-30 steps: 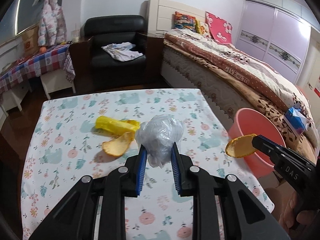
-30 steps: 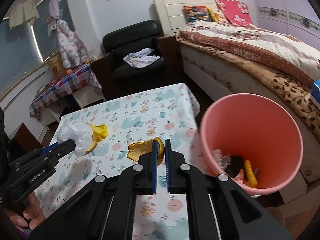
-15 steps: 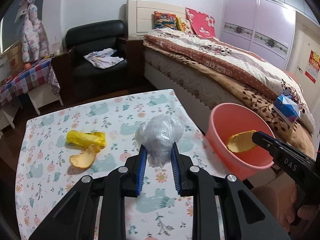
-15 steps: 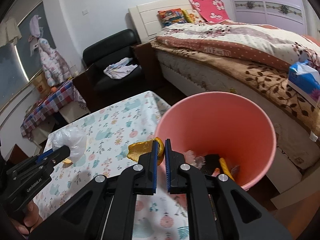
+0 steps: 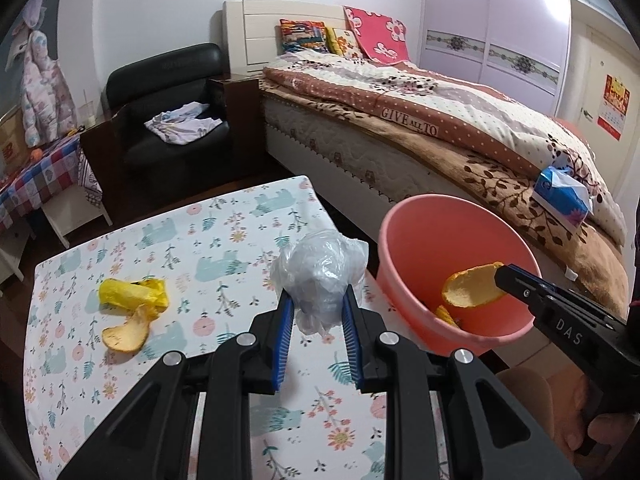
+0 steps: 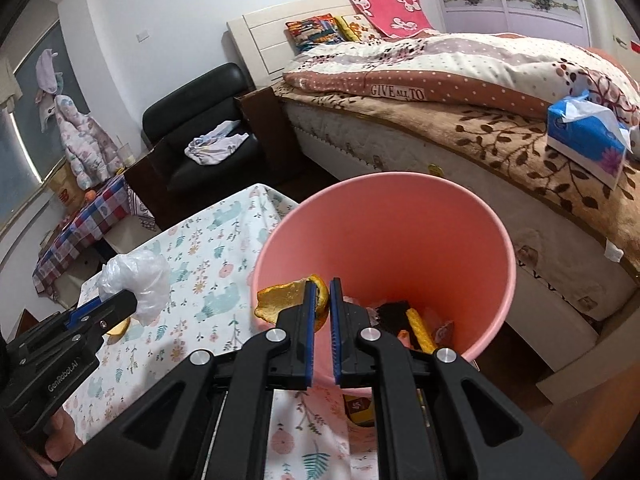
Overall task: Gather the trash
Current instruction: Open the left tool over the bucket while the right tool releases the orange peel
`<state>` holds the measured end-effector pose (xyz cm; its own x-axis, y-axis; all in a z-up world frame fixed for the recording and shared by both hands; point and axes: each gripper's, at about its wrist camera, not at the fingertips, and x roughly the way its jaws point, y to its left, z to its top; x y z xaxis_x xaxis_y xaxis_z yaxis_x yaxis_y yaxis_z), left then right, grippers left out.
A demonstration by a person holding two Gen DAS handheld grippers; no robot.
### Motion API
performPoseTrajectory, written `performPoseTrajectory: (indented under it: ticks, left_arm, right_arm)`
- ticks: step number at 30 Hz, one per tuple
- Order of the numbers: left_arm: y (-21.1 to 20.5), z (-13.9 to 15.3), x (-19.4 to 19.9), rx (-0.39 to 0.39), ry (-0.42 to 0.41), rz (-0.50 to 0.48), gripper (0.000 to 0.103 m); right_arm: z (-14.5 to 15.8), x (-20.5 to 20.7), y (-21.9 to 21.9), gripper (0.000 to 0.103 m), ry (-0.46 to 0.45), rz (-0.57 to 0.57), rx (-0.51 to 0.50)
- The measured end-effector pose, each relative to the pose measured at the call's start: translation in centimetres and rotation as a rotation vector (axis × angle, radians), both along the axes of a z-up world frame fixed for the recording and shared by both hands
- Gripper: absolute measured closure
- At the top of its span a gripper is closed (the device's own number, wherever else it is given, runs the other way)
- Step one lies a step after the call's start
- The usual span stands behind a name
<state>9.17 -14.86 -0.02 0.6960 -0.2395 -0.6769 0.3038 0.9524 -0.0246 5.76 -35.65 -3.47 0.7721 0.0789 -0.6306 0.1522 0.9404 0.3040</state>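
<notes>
Your right gripper is pinching an orange peel, light and stiff, over the pink bin; your left gripper is clamping a soft, slippery plastic bag above the table, bin at three o'clock.

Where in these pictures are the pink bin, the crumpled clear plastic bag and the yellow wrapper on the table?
pink bin (image 6: 472, 248): right wrist view, on its bare inner wall.
crumpled clear plastic bag (image 5: 320, 272): left wrist view, on the bag's middle.
yellow wrapper (image 5: 128, 292): left wrist view, on its middle.
</notes>
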Motion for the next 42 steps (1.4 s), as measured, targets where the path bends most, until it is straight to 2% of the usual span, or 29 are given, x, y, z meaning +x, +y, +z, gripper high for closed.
performPoseTrajectory:
  ticks: [18, 42]
  left_arm:
    - [-5.5, -1.3, 1.3, 0.048, 0.020, -0.084, 0.080]
    - [-12.7, -3.3, 2.2, 0.107, 0.041, -0.191, 0.080]
  right_arm:
    - [-1.6, -0.2, -3.5, 0.096, 0.029, -0.080, -0.001]
    - [-3.1, -0.5, -5.7, 0.096, 0.072, -0.130, -0.018]
